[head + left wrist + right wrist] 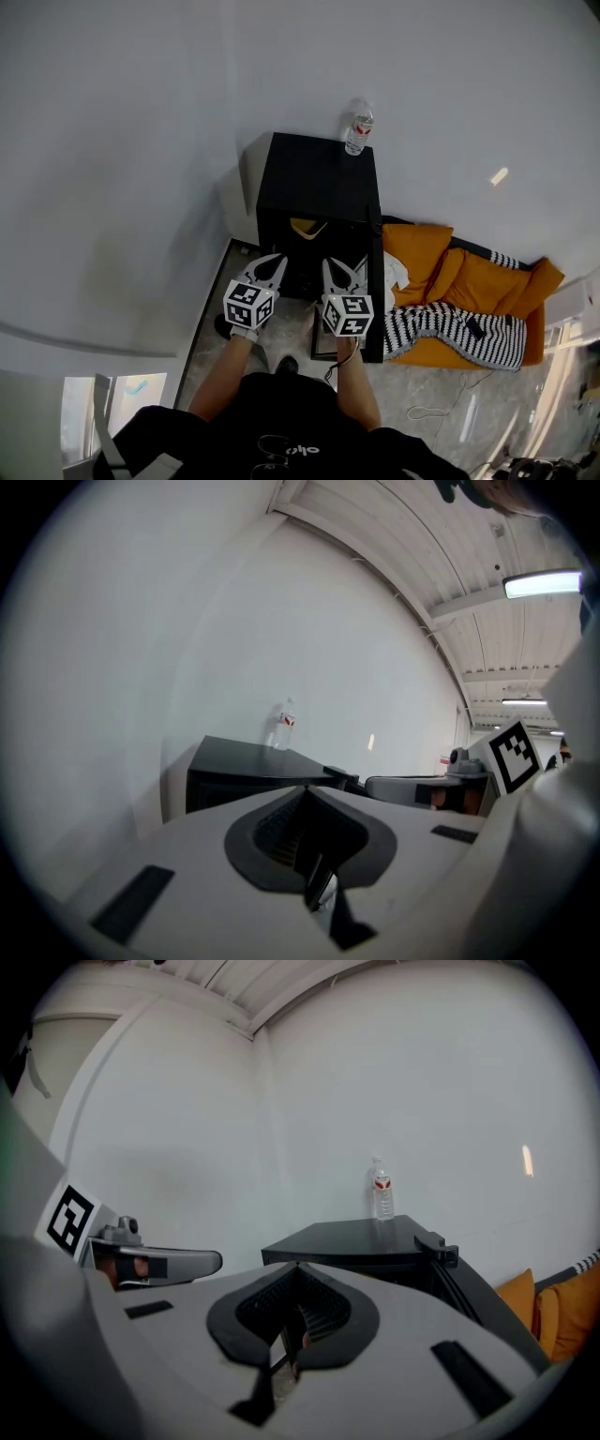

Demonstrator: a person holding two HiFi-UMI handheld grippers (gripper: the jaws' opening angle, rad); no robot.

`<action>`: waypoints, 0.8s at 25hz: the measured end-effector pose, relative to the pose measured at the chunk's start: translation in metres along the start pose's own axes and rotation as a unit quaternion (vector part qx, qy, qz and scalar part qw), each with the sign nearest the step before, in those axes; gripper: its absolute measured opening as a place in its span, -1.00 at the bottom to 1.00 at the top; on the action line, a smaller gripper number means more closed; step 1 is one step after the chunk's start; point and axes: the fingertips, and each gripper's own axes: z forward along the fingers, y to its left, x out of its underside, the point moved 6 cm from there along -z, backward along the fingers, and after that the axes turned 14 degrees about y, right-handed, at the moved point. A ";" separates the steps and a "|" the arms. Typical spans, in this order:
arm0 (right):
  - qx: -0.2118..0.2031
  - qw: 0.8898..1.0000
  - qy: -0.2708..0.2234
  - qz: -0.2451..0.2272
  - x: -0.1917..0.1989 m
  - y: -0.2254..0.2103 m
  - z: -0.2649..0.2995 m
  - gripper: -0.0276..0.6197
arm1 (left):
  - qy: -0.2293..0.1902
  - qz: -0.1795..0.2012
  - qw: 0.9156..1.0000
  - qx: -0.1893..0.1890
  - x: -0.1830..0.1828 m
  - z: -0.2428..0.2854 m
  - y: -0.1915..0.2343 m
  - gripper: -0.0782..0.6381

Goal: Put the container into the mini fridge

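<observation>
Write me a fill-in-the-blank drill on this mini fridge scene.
1. A clear water bottle stands on ____ of the black mini fridge.
2. The mini fridge's door is swung ____.
3. The left gripper and the right gripper both have their jaws ____, with nothing between them.
4. The striped blanket lies on the ____ sofa.

Missing words: top; open; shut; orange

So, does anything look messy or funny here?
The mini fridge has its door wide open, and a striped blanket lies rumpled over the orange cushions. Nothing looks spilled or broken.
</observation>
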 end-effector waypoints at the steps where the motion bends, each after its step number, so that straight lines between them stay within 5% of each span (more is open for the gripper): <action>1: -0.001 1.000 0.000 0.000 0.000 0.000 -0.001 -0.91 | -0.001 0.000 1.000 -0.001 0.000 -0.001 0.000 -0.76; 20: -0.019 1.000 -0.006 -0.010 -0.004 0.012 0.008 -0.91 | -0.007 0.000 1.000 -0.014 -0.005 -0.010 0.012 -0.76</action>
